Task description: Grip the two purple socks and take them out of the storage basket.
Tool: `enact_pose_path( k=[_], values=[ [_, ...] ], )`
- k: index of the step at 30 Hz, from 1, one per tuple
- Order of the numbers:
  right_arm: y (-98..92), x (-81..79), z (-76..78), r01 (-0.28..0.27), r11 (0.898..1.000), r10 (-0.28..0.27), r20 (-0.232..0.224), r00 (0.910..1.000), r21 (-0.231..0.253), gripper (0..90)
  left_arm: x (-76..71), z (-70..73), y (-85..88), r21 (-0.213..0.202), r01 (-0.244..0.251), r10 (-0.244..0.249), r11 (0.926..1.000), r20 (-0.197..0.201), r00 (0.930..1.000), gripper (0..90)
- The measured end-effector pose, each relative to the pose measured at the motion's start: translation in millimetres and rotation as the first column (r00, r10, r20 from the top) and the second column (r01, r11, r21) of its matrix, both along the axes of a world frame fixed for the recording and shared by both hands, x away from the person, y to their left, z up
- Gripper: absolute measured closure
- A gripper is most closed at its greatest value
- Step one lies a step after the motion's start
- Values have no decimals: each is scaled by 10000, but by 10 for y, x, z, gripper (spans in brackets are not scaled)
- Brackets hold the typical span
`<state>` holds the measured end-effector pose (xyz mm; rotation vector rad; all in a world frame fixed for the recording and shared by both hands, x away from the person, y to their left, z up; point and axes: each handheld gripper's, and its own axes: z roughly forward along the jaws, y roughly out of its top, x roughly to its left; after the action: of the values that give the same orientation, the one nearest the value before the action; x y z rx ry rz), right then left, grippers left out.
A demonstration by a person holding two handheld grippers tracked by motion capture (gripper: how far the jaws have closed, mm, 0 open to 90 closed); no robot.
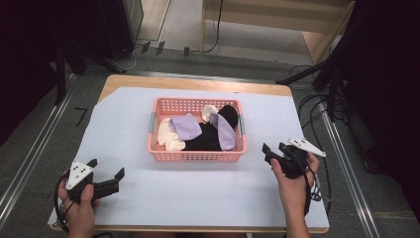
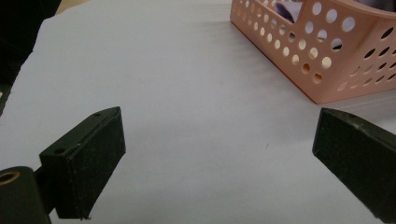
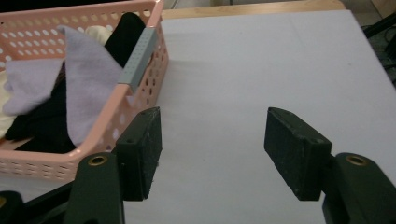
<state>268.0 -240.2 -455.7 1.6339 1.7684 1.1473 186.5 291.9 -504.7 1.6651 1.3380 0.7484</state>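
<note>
A pink perforated basket [image 1: 193, 156] stands mid-table, holding lavender socks [image 1: 186, 126], black socks [image 1: 208, 138] and cream socks [image 1: 167, 136] in a loose heap. My left gripper [image 1: 106, 167] rests open near the front left of the table, well left of the basket; in the left gripper view its jaws [image 2: 219, 140] stand wide apart over bare sheet, with the basket's corner [image 2: 327, 60] ahead to the right. My right gripper [image 1: 274, 148] is open just right of the basket. In the right gripper view [image 3: 215, 135] nothing lies between its jaws, and a lavender sock [image 3: 88, 84] drapes beside the basket's grey handle [image 3: 137, 56].
A pale sheet [image 1: 198, 198] covers the wooden table [image 1: 198, 83]. Cables [image 1: 312, 106] and dark stands crowd the floor to the right and at the back left. Metal rails [image 1: 29, 153] run along both sides of the table.
</note>
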Motion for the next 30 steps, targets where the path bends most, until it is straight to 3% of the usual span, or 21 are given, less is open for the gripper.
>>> enact_pose_path(
  k=[6, 17, 30],
  values=[
    [235, 112, 47, -324, 9995, 324, -103, 9994, -53, 376, 2, -2, 3, -39, 16, -16, 10000, 10, 10000, 32],
    [594, 271, 168, -798, 9965, 802, 162, 9966, -259, 391, 3, -3, 7, -73, 12, -12, 10000, 17, 10000, 32],
    [930, 413, 173, -1295, 9905, 1299, 45, 9915, -452, 405, 3, -3, 6, -78, 2, -2, 10000, 5, 10000, 33]
  ],
)
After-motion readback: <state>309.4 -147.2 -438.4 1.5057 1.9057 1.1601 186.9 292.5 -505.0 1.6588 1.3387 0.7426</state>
